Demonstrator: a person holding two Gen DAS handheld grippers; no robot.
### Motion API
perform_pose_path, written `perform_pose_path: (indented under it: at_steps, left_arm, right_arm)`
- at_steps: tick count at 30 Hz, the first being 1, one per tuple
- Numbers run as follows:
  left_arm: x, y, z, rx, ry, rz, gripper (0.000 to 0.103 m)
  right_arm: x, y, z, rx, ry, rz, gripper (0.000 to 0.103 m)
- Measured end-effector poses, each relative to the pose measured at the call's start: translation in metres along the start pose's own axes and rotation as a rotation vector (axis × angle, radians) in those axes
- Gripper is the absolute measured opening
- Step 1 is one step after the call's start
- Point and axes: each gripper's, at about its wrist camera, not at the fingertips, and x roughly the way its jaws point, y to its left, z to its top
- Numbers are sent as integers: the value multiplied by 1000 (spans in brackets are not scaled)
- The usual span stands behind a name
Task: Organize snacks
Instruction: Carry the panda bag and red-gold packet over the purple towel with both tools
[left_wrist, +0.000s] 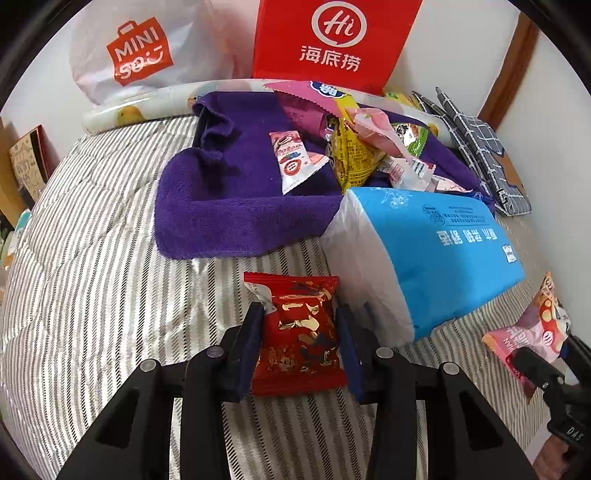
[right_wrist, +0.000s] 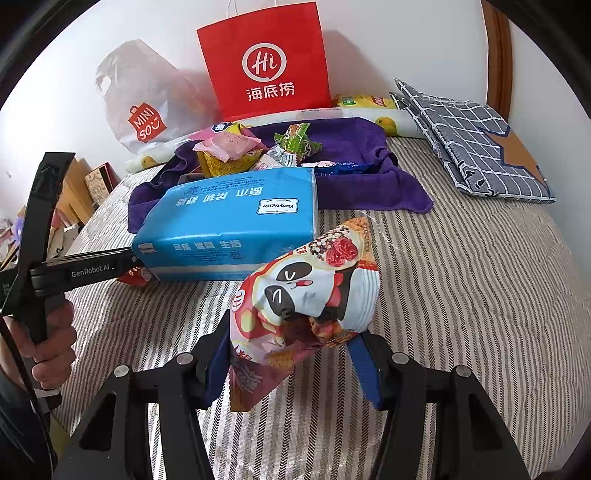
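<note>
A red snack packet with gold print (left_wrist: 301, 343) lies on the striped bedcover (left_wrist: 92, 277), and my left gripper (left_wrist: 299, 309) is shut on it, one pad against each side. In the right wrist view, my right gripper (right_wrist: 291, 339) is shut on a pink and white panda snack bag (right_wrist: 306, 288), held just above the cover. The same bag (left_wrist: 532, 328) shows at the right edge of the left wrist view. Several more snack packets (left_wrist: 354, 147) are piled on a purple towel (left_wrist: 229, 206) at the back.
A blue tissue pack (left_wrist: 443, 251) lies just right of the red packet, between the two grippers. Against the wall stand a red paper bag (left_wrist: 325, 40) and a white Miniso plastic bag (left_wrist: 136, 55). A checked grey cloth (right_wrist: 472, 147) lies at the back right.
</note>
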Motion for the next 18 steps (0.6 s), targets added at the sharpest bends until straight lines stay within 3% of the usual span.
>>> perform_pose_path:
  at_steps: [8, 18]
  left_arm:
    - [-12, 11, -10, -21, 18, -40, 40]
    - [-22, 14, -22, 14, 27, -38, 40]
  right_arm:
    - [-18, 6, 5, 5, -32, -21, 56]
    - [-19, 7, 10, 63, -45, -13, 56]
